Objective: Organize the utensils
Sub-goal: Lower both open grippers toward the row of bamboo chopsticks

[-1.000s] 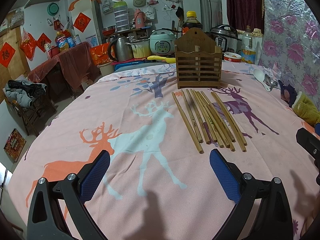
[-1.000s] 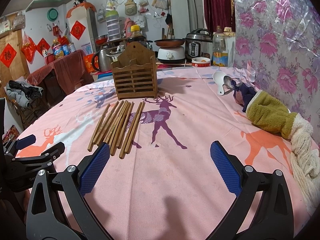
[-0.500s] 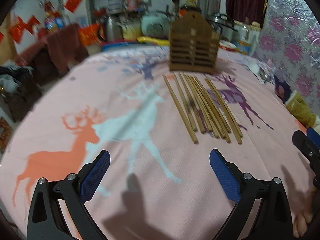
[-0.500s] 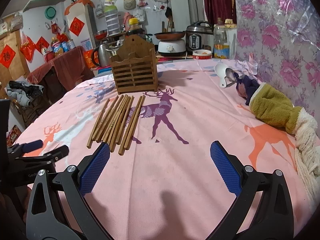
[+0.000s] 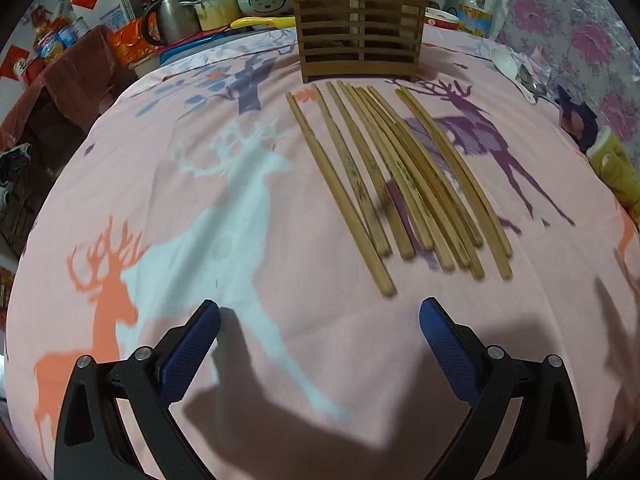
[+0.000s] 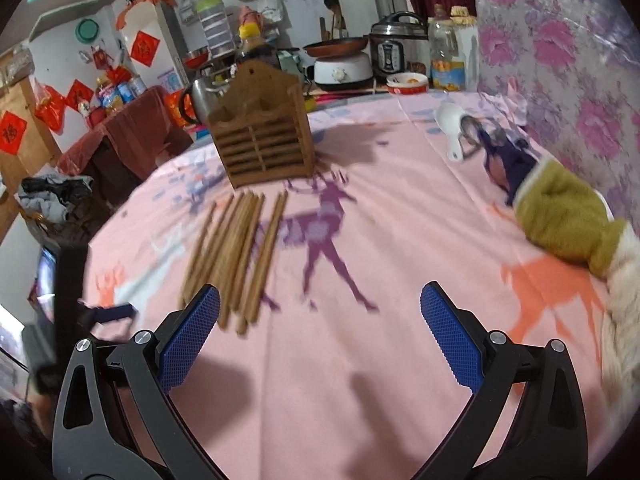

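On the pink deer-print bench (image 5: 280,360), a row of wooden chopsticks (image 5: 400,184) lies side by side, their far ends just before a slatted wooden holder (image 5: 358,24) that stands upright. The left tongs (image 5: 320,344) hang over the cloth with their blue pads spread wide and nothing between them, the near chopstick tips just ahead and slightly to the right. The right tongs (image 6: 320,336) are likewise spread and empty, set to the right of the chopsticks (image 6: 236,256), with the holder (image 6: 262,148) beyond. By their look the sticks are light, stiff and smooth, likely to roll or slide on the cloth and to pivot if pinched at one end; taking a stick across its width near the middle or the thicker end seems the steadier grip, and the outermost stick on the left, lying slightly apart from the rest, looks easiest to single out. Several sticks in the middle overlap, so their count is hard to tell. A white spoon (image 6: 450,128) lies near the far right edge beside something metallic that is too blurred to name. The holder's top is cut off in the left view, and its compartments cannot be seen into; motion blur softens much of the right view.
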### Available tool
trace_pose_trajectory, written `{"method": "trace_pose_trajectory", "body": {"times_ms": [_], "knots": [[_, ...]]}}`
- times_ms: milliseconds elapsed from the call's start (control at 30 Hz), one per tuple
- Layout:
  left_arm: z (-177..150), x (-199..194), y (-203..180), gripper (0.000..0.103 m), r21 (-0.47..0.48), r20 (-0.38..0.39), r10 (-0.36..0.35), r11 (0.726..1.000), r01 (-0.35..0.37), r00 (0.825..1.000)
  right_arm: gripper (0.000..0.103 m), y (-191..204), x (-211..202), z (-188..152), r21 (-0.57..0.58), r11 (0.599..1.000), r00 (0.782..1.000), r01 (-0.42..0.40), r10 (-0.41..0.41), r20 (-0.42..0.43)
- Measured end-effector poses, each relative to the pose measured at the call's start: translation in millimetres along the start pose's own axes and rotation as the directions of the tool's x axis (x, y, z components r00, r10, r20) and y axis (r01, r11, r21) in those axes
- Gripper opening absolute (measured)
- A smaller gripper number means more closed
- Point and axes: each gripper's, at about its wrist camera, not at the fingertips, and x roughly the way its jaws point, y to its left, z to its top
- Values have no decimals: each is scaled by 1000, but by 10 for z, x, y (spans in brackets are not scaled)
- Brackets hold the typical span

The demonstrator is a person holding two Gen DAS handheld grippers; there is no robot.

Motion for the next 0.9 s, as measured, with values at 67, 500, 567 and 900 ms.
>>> {"method": "trace_pose_trajectory", "body": {"times_ms": [67,500,567,900], "knots": [[52,29,110,99,-28,-1,12,1000,-13,1000,97,67,47,127,-16,1000,1000,-16,16,3],[131,71,378,99,-76,32,12,997,-10,999,97,124,513,-62,-98,994,990,-56,42,-138],[136,73,381,99,-77,32,12,997,-9,999,97,199,519,-111,-148,988,989,-42,20,-145],[131,70,379,99,-77,33,12,997,-10,999,93,441,668,-270,-343,937,973,73,-142,-179]]}}
